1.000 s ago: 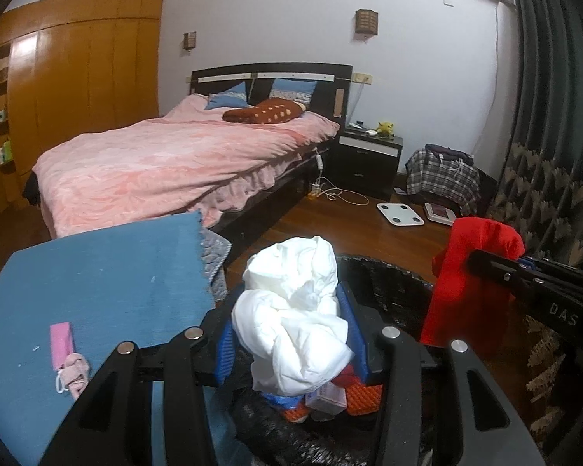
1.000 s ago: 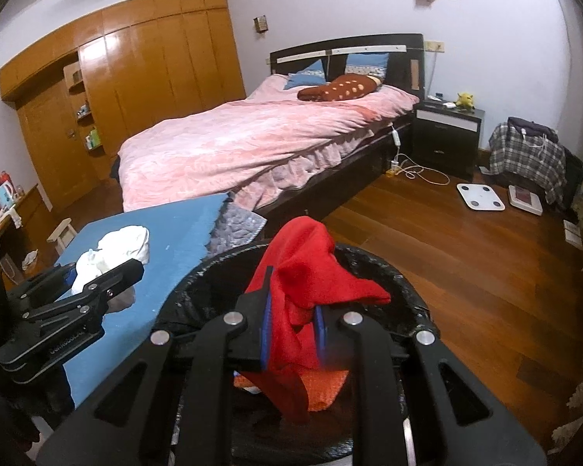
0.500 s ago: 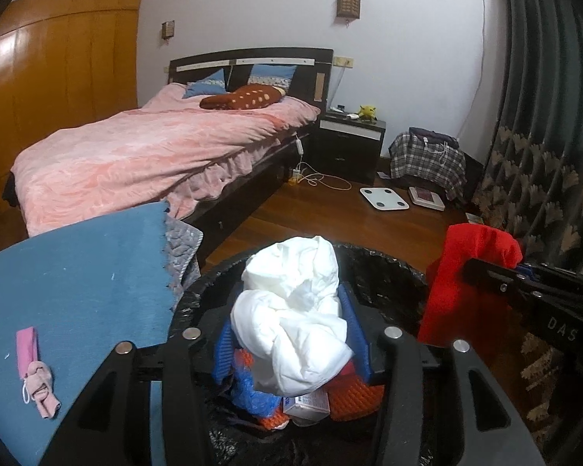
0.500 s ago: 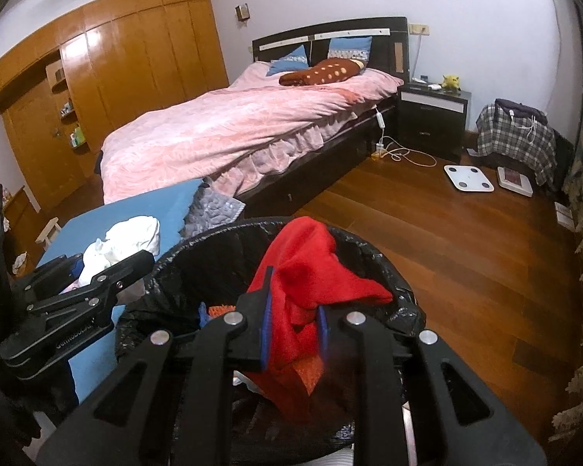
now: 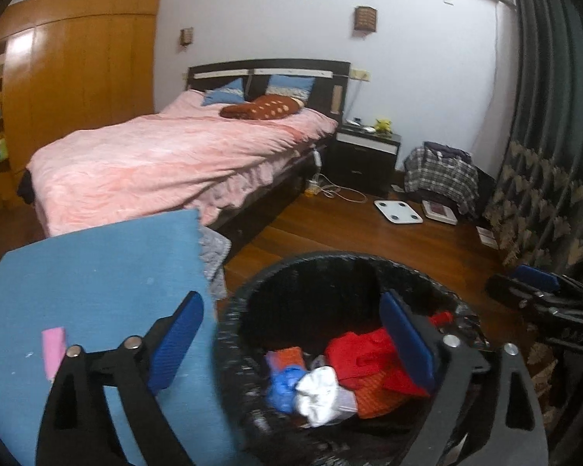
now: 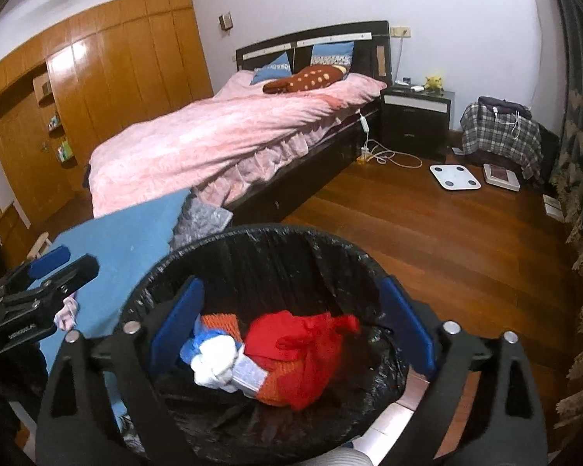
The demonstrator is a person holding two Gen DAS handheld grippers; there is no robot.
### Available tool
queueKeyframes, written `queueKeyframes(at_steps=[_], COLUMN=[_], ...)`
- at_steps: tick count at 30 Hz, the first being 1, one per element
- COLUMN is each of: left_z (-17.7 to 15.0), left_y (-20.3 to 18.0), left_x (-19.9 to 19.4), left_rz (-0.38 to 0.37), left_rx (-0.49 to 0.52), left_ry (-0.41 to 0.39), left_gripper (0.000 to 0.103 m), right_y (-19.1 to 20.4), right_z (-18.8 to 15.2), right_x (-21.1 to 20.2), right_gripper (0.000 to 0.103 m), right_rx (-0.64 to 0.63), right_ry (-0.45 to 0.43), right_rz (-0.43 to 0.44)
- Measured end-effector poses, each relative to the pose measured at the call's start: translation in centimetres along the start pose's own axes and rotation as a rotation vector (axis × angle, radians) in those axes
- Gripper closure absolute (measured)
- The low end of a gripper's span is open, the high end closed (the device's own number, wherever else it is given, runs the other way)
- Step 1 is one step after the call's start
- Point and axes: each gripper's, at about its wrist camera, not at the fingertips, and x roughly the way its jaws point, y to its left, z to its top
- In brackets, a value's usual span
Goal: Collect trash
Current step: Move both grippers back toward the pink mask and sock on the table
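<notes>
A black-lined trash bin (image 5: pixel 330 264) (image 6: pixel 252 237) stands beside the blue table. Inside lie the white crumpled wad (image 5: pixel 318 392) (image 6: pixel 213 361), the red cloth (image 5: pixel 365 353) (image 6: pixel 291 345), and orange and blue scraps. My left gripper (image 5: pixel 291 334) is open and empty above the bin's left rim; it also shows in the right wrist view (image 6: pixel 58 268). My right gripper (image 6: pixel 291 322) is open and empty over the bin; it shows at the right edge of the left wrist view (image 5: pixel 532 283).
The blue table (image 5: pixel 97 272) holds a pink slip (image 5: pixel 52 349) and a small pink-white item (image 6: pixel 68 312). A pink bed (image 5: pixel 167 163), nightstand (image 5: pixel 365 155), white scale (image 5: pixel 398 211) and plaid bag (image 5: pixel 441 174) lie beyond on the wood floor. Curtains (image 5: pixel 544 155) hang on the right.
Both grippers opened. The white wad and the red cloth dropped from them into the bin.
</notes>
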Motion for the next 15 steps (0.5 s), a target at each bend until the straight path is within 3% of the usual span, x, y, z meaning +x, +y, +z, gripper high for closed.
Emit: queueKeyframes(at_steps=[5,15], left_z=[0.0,-0.5], left_y=[2.4,7.7], left_x=[-2.3,-6.5], left_rz=[0.055,0.186], left_rx=[-0.030,-0.087], left_ry=[-0.024,-0.058], left_gripper=[0.009,0.008], right_y=[1.4,8.0], right_z=[0.6,1.4], right_x=[-0.9,-0.4], right_gripper=[0.009,0.007], right_rx=[-0.010,-0.097], right_ry=[-0.026,-0.028], right_rz=[0.026,0.123])
